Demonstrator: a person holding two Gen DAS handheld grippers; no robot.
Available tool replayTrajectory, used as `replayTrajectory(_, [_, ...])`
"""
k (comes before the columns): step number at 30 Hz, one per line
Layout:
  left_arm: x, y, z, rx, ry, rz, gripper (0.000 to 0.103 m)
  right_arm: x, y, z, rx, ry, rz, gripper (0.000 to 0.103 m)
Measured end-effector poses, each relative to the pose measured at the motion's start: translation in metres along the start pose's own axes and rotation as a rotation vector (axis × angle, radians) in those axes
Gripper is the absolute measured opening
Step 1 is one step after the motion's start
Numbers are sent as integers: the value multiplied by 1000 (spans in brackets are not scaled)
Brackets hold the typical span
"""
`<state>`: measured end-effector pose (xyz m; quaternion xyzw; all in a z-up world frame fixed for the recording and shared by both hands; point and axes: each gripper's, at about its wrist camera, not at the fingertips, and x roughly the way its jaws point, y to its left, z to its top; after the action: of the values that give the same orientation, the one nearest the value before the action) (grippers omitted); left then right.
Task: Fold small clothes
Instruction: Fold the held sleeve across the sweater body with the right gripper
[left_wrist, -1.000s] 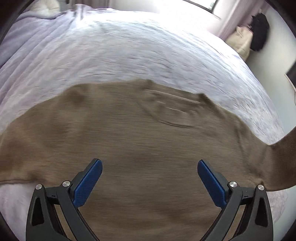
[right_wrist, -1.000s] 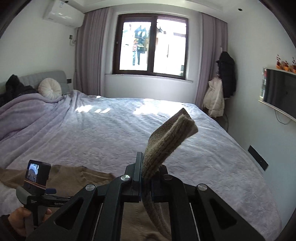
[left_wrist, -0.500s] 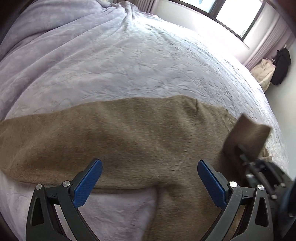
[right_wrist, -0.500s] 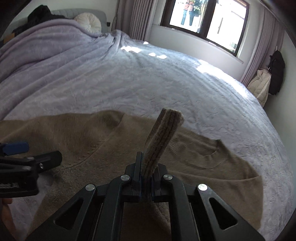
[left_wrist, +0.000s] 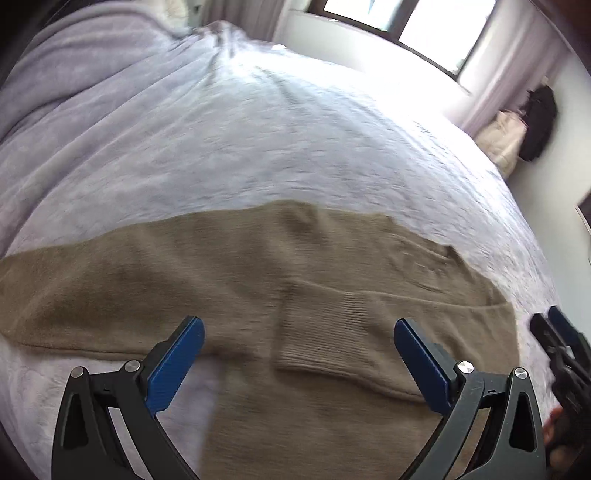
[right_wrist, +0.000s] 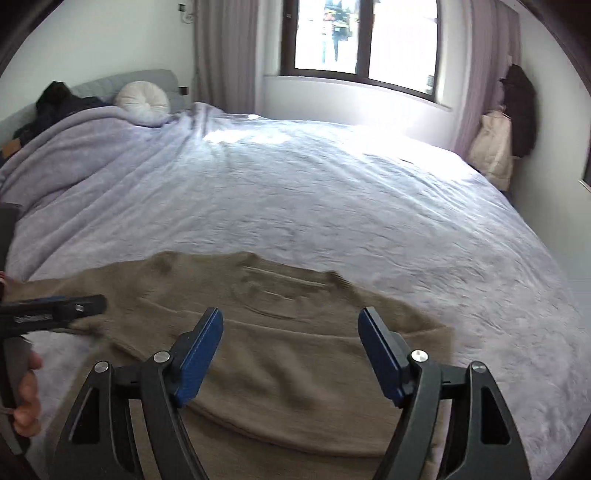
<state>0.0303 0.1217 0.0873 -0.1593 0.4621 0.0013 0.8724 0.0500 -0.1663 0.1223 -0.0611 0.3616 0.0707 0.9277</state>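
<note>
Lavender bedspread (right_wrist: 332, 206) is carrying a tan sweater (right_wrist: 295, 354); right claw (right_wrist: 290, 354) is opening, nothing between; left claw (left_wrist: 299, 365) is hovering apart, empty.

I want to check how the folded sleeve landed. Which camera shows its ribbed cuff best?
The left wrist view: the ribbed cuff lies flat across the brown sweater, centred between the open left claw. The right wrist view shows the folded sleeve only as a blurred band, its ribbing unreadable, beneath the opening, empty right claw.

Left hand-held gripper (left_wrist: 299, 354) gapes empty over the tan sweater (left_wrist: 258, 280).
</note>
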Motion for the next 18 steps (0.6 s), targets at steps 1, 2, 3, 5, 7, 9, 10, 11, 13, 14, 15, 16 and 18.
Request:
replayTrajectory(1, [3,-24,-4,39,12,-34,103,5,-18,-8,25,34,-32,79])
replayTrajectory(2, [7,-37,-7,66,27,-54,103,15,-36,-18,52,89,-60,79])
replayTrajectory(3, [20,-65,-14,132,72,-91,103,24,-50,-29,71,139,-65,79])
replayTrajectory(5, [45,-97,-27,220,142,-116,103,41,-59,-53,69,216,-38,79])
replayTrajectory(7, [71,-107,-40,258,197,-30,103,57,-53,-82,19,322,14,78])
replayTrajectory(9, [91,-95,-52,266,230,110,103,57,-44,-97,-29,320,12,78])
replayTrajectory(10, [91,-86,-54,256,223,108,103,49,-43,-103,-46,300,19,78])
replayTrajectory(11, [88,-81,-55,243,219,91,103,46,-42,-105,-53,306,32,78])
replayTrajectory(13, [76,-65,-49,194,187,86,103,37,-44,-100,-63,307,40,79])
replayTrajectory(14, [72,-62,-44,176,165,96,103,33,-46,-94,-63,278,43,79])
replayTrajectory(15, [69,-59,-37,149,144,88,103,31,-47,-86,-57,247,47,79])
replayTrajectory(16, [70,-58,-32,131,148,69,103,32,-46,-78,-43,226,58,79])
replayTrajectory(18, [80,-61,-28,125,174,55,103,44,-46,-64,-10,223,98,79])
